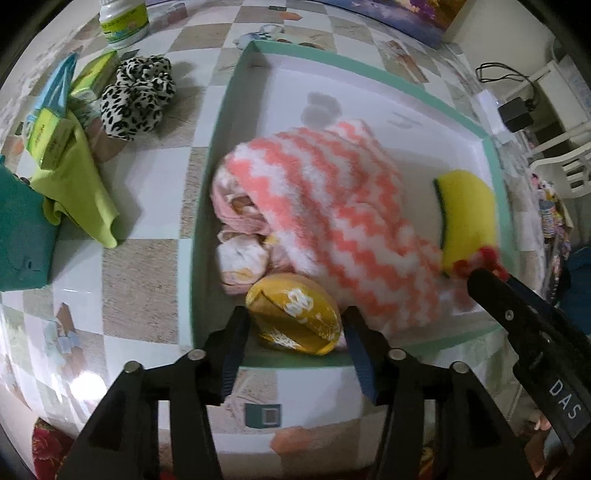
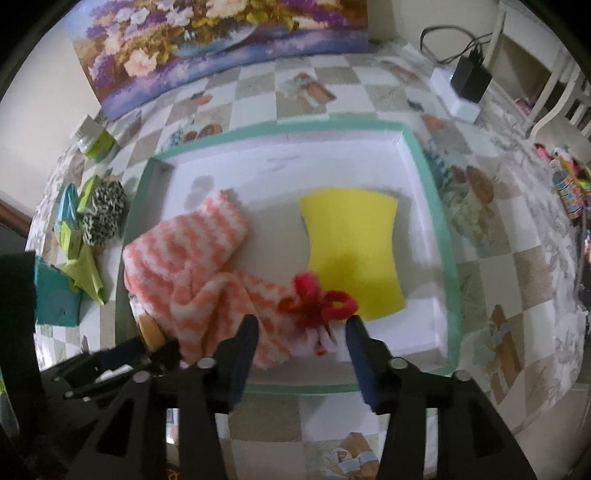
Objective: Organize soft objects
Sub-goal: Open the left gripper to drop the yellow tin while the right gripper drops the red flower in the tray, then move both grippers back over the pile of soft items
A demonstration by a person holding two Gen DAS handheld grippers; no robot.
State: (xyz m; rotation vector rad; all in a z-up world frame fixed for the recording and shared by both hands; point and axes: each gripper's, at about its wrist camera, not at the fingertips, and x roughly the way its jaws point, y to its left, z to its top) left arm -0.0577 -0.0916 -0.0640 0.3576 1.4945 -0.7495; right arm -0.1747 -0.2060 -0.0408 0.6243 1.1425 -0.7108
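Left gripper [image 1: 295, 325] open, jaws straddling the yellow rolled sock [image 1: 293, 314] at the tray's [image 1: 207, 192] near-left corner. Right gripper [image 2: 301, 332] open above the red scrunchie [image 2: 319, 299], clear of it.

A table under a checkered picture-print cloth [image 1: 147, 206] carries a shallow mint-rimmed white tray [image 1: 201, 221]. Directly on the cloth, left of the tray – a leopard-print scrunchie [image 1: 136, 98], lime-green cloth [image 1: 85, 184], teal box [image 1: 22, 236] – plus a white jar [image 1: 123, 22].

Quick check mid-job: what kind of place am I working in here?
Likely a home dining table: a patterned checkered tablecloth, a floral painting against the wall, and a white chair beside it.
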